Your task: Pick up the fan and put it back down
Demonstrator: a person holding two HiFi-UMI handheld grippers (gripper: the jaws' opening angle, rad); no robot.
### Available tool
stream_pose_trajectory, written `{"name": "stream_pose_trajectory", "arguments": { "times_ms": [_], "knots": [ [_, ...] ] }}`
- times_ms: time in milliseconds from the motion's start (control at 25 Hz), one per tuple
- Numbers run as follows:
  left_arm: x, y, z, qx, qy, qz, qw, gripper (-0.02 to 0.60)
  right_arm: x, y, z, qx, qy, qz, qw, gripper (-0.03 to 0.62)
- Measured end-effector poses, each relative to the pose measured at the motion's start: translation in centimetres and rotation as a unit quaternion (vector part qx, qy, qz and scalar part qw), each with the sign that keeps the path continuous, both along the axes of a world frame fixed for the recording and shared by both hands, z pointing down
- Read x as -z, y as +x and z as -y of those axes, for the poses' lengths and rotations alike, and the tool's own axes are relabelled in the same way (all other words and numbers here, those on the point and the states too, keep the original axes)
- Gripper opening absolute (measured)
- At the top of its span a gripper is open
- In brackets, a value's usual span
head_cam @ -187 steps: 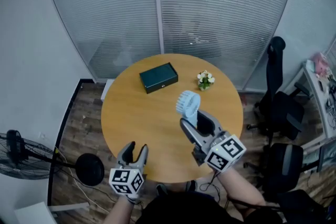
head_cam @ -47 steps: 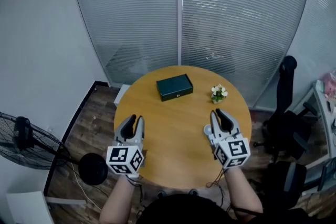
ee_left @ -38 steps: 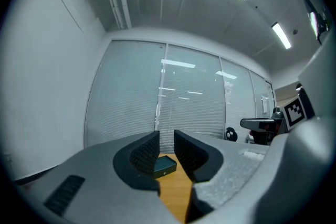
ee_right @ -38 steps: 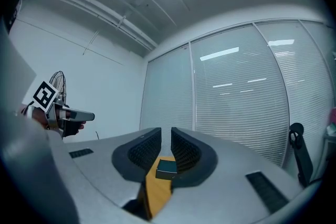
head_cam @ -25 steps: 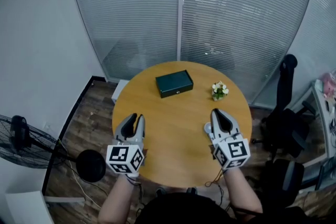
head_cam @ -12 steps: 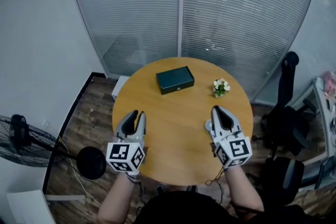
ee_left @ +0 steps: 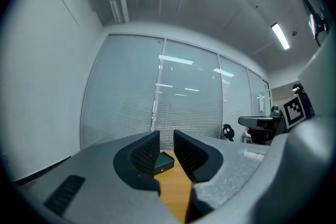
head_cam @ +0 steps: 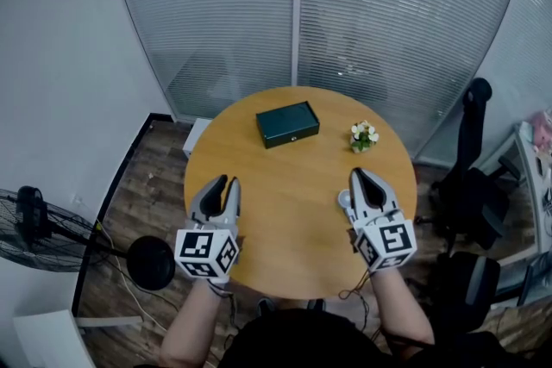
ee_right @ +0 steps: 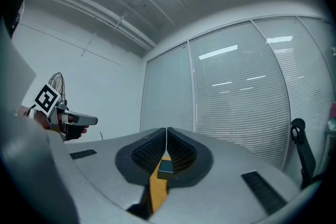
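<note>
Only a small pale part of the fan (head_cam: 343,201) shows, on the round wooden table (head_cam: 280,194) against the left side of my right gripper (head_cam: 357,174); the gripper hides the rest. That gripper is shut with nothing between its pads (ee_right: 166,131) and points across the table. My left gripper (head_cam: 227,183) hovers near the table's left front, its jaws a little apart and empty (ee_left: 166,136). Both point level toward the far side.
A dark green box (head_cam: 287,124) lies at the table's far side; it also shows as the box (ee_left: 164,161) and the box (ee_right: 166,166) between the jaws. A small flower pot (head_cam: 363,135) stands far right. A floor fan (head_cam: 34,228) is left, black office chairs (head_cam: 470,151) right.
Earlier my right gripper held the fan upright above the table; now the fan sits on the table beside that shut, empty gripper. Over the last second neither gripper has moved.
</note>
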State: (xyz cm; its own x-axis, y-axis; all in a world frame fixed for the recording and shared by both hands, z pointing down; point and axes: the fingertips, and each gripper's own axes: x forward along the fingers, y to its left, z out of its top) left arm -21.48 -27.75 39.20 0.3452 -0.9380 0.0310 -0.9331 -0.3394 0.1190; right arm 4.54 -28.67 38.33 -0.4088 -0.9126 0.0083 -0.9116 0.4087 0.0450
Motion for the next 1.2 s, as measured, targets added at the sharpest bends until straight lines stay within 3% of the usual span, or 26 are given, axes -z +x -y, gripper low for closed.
{"name": "stream_pose_trajectory", "arguments": {
  "times_ms": [1200],
  "knots": [
    [-0.51,-0.48,-0.62,-0.002,-0.003,-0.002,1.0,0.08,0.05,-0.66,-0.62,0.005,0.011,0.013,1.0,0.005]
  ]
}}
